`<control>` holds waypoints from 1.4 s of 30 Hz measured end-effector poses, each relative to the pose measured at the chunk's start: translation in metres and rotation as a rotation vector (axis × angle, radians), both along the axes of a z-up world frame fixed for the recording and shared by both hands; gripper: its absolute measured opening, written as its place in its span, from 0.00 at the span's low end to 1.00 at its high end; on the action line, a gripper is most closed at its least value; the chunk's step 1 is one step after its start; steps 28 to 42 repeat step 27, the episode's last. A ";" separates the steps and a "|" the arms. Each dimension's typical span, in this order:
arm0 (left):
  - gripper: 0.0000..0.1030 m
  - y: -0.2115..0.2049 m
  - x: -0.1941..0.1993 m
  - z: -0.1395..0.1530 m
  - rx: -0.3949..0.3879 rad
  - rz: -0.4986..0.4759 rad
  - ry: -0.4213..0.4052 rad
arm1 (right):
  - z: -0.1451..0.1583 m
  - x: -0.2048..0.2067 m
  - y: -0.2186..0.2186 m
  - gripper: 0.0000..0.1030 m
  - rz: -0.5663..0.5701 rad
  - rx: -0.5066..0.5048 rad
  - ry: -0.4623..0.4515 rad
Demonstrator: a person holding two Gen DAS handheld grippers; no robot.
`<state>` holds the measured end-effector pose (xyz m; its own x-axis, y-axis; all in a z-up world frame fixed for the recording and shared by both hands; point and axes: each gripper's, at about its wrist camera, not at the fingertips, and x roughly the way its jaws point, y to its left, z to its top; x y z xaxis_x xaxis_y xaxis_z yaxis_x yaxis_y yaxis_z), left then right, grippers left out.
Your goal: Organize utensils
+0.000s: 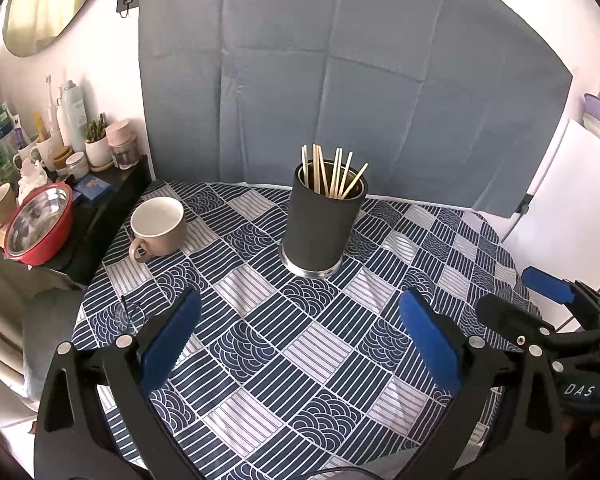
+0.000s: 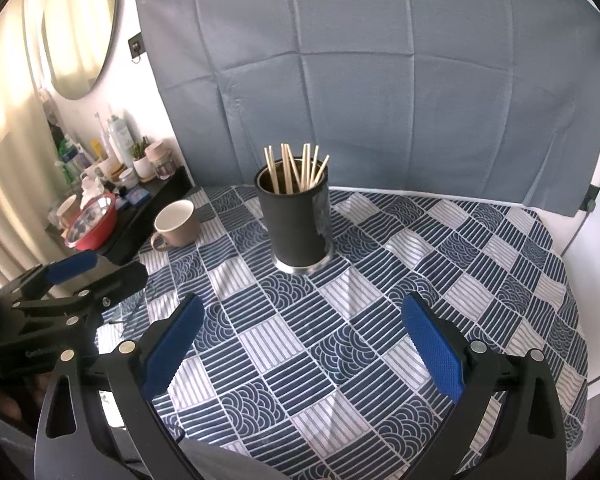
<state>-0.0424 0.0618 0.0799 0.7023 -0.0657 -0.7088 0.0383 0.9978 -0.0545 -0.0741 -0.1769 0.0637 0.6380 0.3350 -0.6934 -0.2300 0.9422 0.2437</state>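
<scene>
one tall black cylindrical holder with a silver metal base (image 1: 320, 224) stands upright near the middle of the round table covered in a blue-and-white patterned cloth (image 1: 260, 340). inside it lean pale wooden chopsticks (image 1: 332, 172); about eight tips show in the left wrist view, though some overlap and the exact count is hard to fix. one beige ceramic mug (image 1: 158, 224) sits upright to the holder's left, well apart from it, handle toward the camera. one small clear glass (image 1: 128, 314) stands near the table's left edge, just beside the left gripper's left finger.

there are two grippers, each with two blue-padded fingers. the left gripper (image 1: 300, 344) hovers over the near part of the cloth, pointing at the holder, its fingers spread wide with nothing between them. the right gripper (image 2: 302, 344) is posed the same way, fingers wide apart and empty, level with the table's near half. each shows in the other's view, off to the side.

the holder is ahead of both grippers, well apart from the fingertips, roughly centred between the left gripper's fingers and slightly left of centre for the right.
</scene>
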 end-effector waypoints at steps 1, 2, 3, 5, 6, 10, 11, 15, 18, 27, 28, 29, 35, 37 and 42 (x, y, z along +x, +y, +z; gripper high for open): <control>0.94 0.000 0.000 0.000 0.000 -0.001 0.001 | 0.000 0.000 0.000 0.92 0.000 -0.001 -0.001; 0.94 0.000 0.000 0.000 0.000 -0.002 0.001 | 0.000 0.000 0.000 0.92 -0.001 -0.001 -0.002; 0.94 0.000 0.000 0.000 0.002 -0.002 0.001 | 0.001 -0.001 0.000 0.92 -0.002 0.000 -0.002; 0.94 0.000 0.000 0.000 0.004 -0.005 0.001 | 0.001 0.000 0.000 0.92 -0.002 0.000 -0.002; 0.94 0.000 0.000 0.000 0.005 -0.005 0.002 | 0.001 0.000 0.000 0.92 -0.003 0.001 -0.002; 0.94 -0.001 0.000 0.000 0.006 -0.005 0.004 | 0.001 0.000 -0.001 0.92 -0.003 0.001 -0.002; 0.94 -0.001 0.000 0.000 0.007 -0.006 0.005 | 0.001 0.000 -0.001 0.92 -0.003 0.001 -0.001; 0.94 -0.001 0.001 -0.001 0.011 -0.005 0.006 | 0.001 0.001 -0.001 0.92 -0.003 0.003 0.000; 0.94 0.000 0.002 -0.001 0.010 -0.006 0.011 | 0.000 0.000 -0.002 0.92 -0.004 0.003 0.000; 0.94 0.008 0.002 0.001 -0.003 0.024 0.002 | -0.002 0.001 -0.003 0.92 -0.013 0.002 0.005; 0.94 0.008 0.002 0.001 -0.003 0.024 0.002 | -0.002 0.001 -0.003 0.92 -0.013 0.002 0.005; 0.94 0.008 0.002 0.001 -0.003 0.024 0.002 | -0.002 0.001 -0.003 0.92 -0.013 0.002 0.005; 0.94 0.008 0.002 0.001 -0.003 0.024 0.002 | -0.002 0.001 -0.003 0.92 -0.013 0.002 0.005; 0.94 0.008 0.002 0.001 -0.003 0.024 0.002 | -0.002 0.001 -0.003 0.92 -0.013 0.002 0.005; 0.94 0.008 0.002 0.001 -0.003 0.024 0.002 | -0.002 0.001 -0.003 0.92 -0.013 0.002 0.005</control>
